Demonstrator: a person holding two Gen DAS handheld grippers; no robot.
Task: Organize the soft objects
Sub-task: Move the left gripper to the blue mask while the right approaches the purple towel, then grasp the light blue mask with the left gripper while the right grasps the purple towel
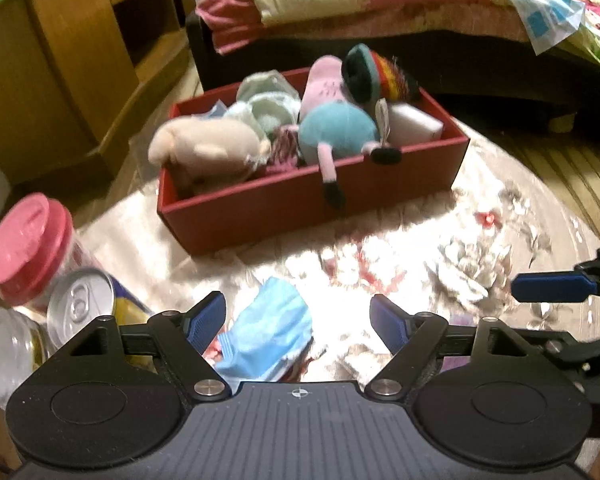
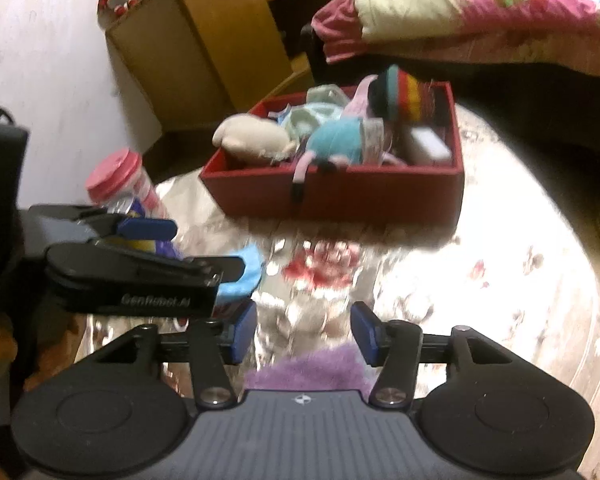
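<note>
A blue face mask (image 1: 266,338) lies crumpled on the shiny flowered table (image 1: 480,216), just in front of the left gripper (image 1: 298,322). Its jaws stand wide apart over the mask with nothing between the pads. A purple fuzzy cloth (image 2: 312,370) lies under the right gripper (image 2: 303,334); those jaws are partly open and, as far as the blurred view shows, hold nothing.

Farther back on the table sits a red box (image 1: 284,204) full of soft things: a beige plush (image 1: 204,150), a teal plush (image 1: 338,130) with one leg hanging over the front wall, pale green cloth (image 1: 270,100), a striped knit piece (image 1: 380,72) and a white block (image 1: 414,124). At the table's left edge stand a pink-lidded jar (image 1: 26,248), a can (image 1: 80,298) and a clear jar (image 1: 4,348). Behind are a wooden cabinet (image 1: 60,60) and a bed (image 1: 420,0).
</note>
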